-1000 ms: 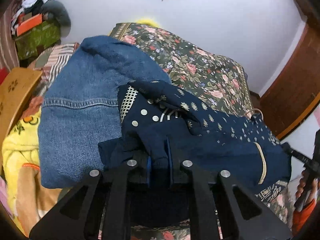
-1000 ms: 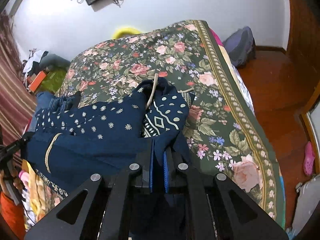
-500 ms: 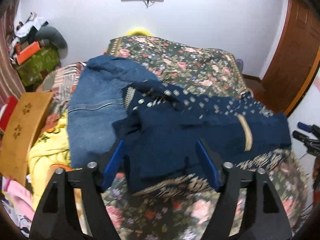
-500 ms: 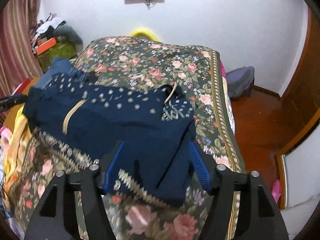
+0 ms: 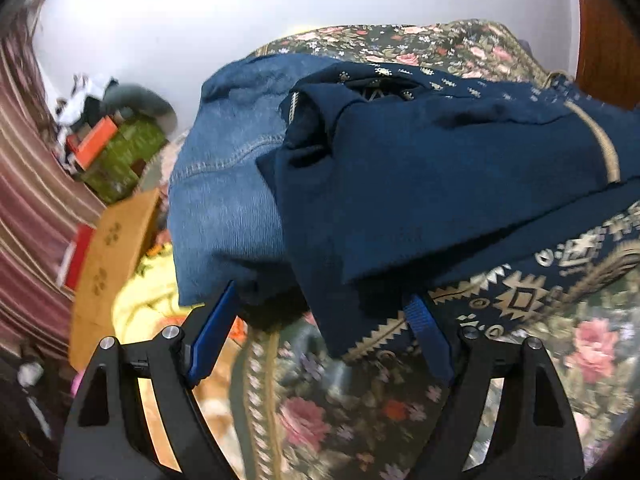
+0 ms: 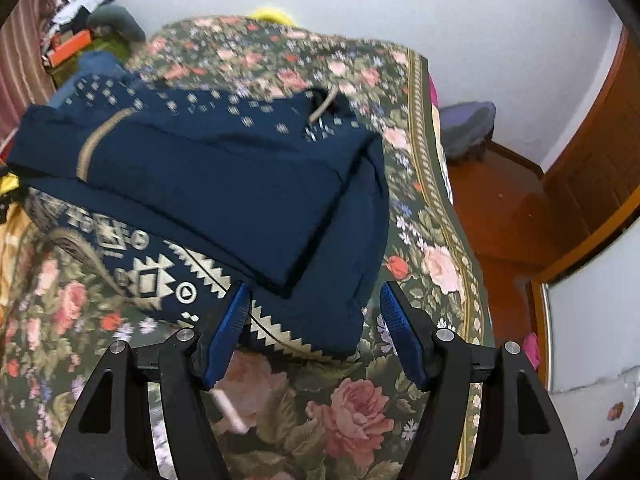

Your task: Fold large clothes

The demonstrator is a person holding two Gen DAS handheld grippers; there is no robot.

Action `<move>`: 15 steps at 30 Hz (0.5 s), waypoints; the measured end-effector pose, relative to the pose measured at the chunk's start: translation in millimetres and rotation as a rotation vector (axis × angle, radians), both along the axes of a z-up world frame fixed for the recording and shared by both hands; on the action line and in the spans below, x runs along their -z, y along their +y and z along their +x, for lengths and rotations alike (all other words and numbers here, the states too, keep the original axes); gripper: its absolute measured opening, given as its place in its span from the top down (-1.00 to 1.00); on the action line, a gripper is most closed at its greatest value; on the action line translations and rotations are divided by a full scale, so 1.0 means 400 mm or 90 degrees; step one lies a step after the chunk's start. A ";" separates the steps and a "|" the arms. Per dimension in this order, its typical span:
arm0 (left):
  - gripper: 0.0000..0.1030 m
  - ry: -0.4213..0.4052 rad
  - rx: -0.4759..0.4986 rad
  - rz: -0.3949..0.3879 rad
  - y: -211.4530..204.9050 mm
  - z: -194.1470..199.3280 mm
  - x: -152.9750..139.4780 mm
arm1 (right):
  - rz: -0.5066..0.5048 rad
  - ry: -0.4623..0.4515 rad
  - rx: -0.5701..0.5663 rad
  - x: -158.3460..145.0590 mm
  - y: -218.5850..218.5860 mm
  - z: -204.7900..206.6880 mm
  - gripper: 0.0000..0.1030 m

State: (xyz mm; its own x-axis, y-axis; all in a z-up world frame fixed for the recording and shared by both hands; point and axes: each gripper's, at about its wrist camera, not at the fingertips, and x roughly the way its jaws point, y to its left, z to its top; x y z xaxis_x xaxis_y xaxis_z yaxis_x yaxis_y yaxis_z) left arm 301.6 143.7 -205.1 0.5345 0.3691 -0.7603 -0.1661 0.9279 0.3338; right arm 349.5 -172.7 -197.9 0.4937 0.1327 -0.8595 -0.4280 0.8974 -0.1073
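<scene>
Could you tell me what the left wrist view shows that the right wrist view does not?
Only the left wrist view shows the wooden board and yellow cloth beside the denim garment. Only the right wrist view shows the wooden floor and purple bag. Both show the folded navy patterned garment on the floral bedspread, with the left gripper and right gripper open.

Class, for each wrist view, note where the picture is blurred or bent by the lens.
Left wrist view: motion smear on the floral bedspread; the wall curves.
Right wrist view: the navy garment smears at its far end; the door bows; the tongs stay crisp.
</scene>
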 end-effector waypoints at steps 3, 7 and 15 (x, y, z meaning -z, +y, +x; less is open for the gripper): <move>-0.60 0.000 0.009 0.019 -0.010 0.027 -0.004 | 0.001 -0.004 0.001 0.001 0.009 0.015 -0.24; -0.60 -0.022 0.041 0.022 -0.025 0.061 -0.041 | 0.019 0.005 -0.007 -0.012 0.026 0.063 -0.24; -0.60 -0.089 0.059 -0.049 -0.003 0.195 -0.172 | 0.106 0.033 0.043 -0.065 0.055 0.244 -0.28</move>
